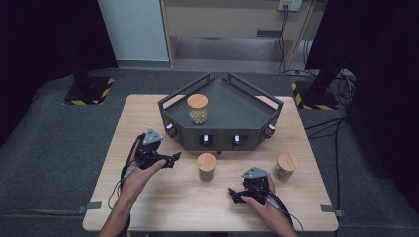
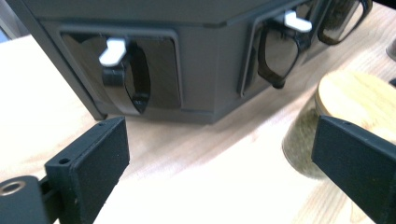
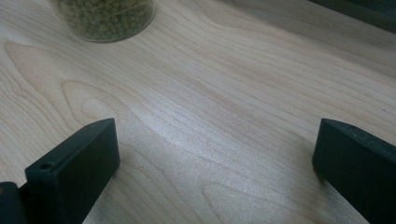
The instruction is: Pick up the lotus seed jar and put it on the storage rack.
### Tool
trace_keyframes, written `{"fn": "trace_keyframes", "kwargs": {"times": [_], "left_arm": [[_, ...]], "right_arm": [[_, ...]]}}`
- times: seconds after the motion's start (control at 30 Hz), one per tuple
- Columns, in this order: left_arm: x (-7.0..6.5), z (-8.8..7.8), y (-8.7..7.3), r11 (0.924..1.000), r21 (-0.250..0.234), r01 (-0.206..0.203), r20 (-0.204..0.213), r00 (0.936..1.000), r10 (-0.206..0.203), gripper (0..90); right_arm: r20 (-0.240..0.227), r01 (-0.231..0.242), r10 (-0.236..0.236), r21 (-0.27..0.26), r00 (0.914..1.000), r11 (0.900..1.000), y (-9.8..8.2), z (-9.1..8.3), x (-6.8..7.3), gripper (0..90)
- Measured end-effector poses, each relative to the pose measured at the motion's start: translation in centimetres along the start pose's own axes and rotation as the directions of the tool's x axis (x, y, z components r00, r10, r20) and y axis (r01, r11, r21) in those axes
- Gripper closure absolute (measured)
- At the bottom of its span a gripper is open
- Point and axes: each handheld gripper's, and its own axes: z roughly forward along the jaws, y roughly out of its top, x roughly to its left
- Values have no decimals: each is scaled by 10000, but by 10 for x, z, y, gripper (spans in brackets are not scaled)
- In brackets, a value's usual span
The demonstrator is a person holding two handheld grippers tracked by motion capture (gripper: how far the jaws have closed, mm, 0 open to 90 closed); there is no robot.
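Wooden table [image 1: 163, 207], light grain. Far centre: dark angular tray [image 1: 232, 106] with white-tipped levers along its near wall, holding one wood-lidded jar [image 1: 197, 108] at its left. Near the tray's front wall: middle jar [image 1: 206, 167] of greenish grains, standing on the table. Right of it: third jar [image 1: 285, 166]. Left gripper [image 1: 174, 158]: jaws spread wide, empty, pointing toward the middle jar. Right gripper [image 1: 232, 194]: jaws parted, empty, low over bare wood at near right.
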Motion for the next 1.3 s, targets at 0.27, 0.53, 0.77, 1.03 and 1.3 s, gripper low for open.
{"fn": "trace_keyframes", "kwargs": {"times": [0.27, 0.53, 0.77, 1.03, 1.3], "left_arm": [[-6, -5, -26, 9996, 124, 262, -22, 9997, -262, 32], [-9, -8, -42, 9986, 185, 501, -71, 9987, -500, 33], [-18, -8, -50, 9984, 430, 360, -88, 9993, -357, 32], [-26, -5, -61, 9970, 737, 241, -157, 9996, -230, 31], [-26, -5, -71, 9932, 991, 605, -305, 9979, -577, 32]], "right_arm": [[6, -3, 3, 0, 10000, 10000, 0, 0, 0, 8], [9, -6, 6, 1, 10000, 10000, 0, 0, 0, 8], [9, -9, 9, 1, 10000, 10000, 0, 0, 0, 8], [8, -7, 7, 1, 10000, 10000, 0, 0, 0, 8], [8, -7, 7, 0, 10000, 10000, 0, 0, 0, 8]]}}
